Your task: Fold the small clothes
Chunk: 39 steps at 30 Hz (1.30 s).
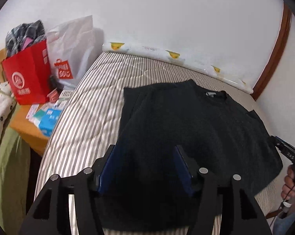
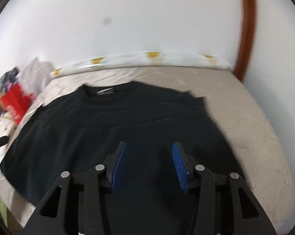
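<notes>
A black sweater point(image 1: 196, 125) lies spread flat on the striped bed point(image 1: 92, 105), collar toward the wall. Its sleeves look folded in. My left gripper point(image 1: 144, 148) is open above the sweater's near left hem, with nothing between its blue pads. My right gripper point(image 2: 149, 145) is open above the sweater point(image 2: 112, 121) near its lower right part, also empty. The right gripper's tip point(image 1: 286, 150) shows at the right edge of the left wrist view, held by a hand.
A red paper bag point(image 1: 27, 74) stuffed with clothes and a white plastic bag point(image 1: 73, 45) stand on a wooden side table point(image 1: 29, 131) left of the bed. Small boxes lie there too. A duck-print pad point(image 1: 167, 53) runs along the wall.
</notes>
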### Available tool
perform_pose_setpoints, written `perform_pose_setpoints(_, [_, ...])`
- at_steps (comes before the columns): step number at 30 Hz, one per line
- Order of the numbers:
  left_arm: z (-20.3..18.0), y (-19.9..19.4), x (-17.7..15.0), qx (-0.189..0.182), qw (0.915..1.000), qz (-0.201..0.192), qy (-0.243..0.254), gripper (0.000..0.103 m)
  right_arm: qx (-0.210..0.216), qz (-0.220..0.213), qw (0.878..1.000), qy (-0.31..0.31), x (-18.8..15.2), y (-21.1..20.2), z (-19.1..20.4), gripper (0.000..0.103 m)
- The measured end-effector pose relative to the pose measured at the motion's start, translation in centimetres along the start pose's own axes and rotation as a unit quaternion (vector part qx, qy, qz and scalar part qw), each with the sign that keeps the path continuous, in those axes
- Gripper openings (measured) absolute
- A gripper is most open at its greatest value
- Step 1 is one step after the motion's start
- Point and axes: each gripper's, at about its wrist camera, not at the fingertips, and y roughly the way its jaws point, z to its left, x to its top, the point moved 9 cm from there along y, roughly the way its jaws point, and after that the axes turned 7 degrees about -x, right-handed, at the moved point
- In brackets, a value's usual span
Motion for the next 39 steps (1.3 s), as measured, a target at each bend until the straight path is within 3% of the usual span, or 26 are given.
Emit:
perform_pose_setpoints(8, [3.2, -2.5, -4.8, -0.015, 0.9990, 0.005, -0.041, 0.057, 0.043, 0.000, 0.998, -0.049, -2.7, 0.0, 8.3, 0.050])
perform_pose_setpoints(12, [4.1, -3.2, -6.5, -0.022, 0.9987, 0.006, -0.045, 0.058, 0.013, 0.004, 0.997, -0.077, -3.8, 2.0, 10.2, 0.049])
perform_pose_setpoints(20, [4.0, -2.2, -9.0, -0.082, 0.9928, 0.016, -0.085, 0.062, -0.010, 0.009, 0.996, -0.086, -4.7, 2.8, 10.4, 0.050])
perform_pose_setpoints(27, [3.3, -0.7, -8.6, -0.132, 0.9835, 0.003, -0.124, 0.064, -0.024, 0.014, 0.994, -0.107, -4.6, 3.0, 10.4, 0.050])
perform_pose_setpoints(33, [3.3, 0.2, -7.8, -0.139, 0.9792, -0.012, -0.148, 0.065, -0.036, 0.013, 0.994, -0.104, -4.9, 2.7, 10.5, 0.050])
perform_pose_setpoints(39, [2.6, 0.7, -7.4, -0.103, 0.9866, -0.019, -0.125, 0.063, -0.043, 0.010, 0.990, -0.137, -6.7, 0.9, 10.0, 0.050])
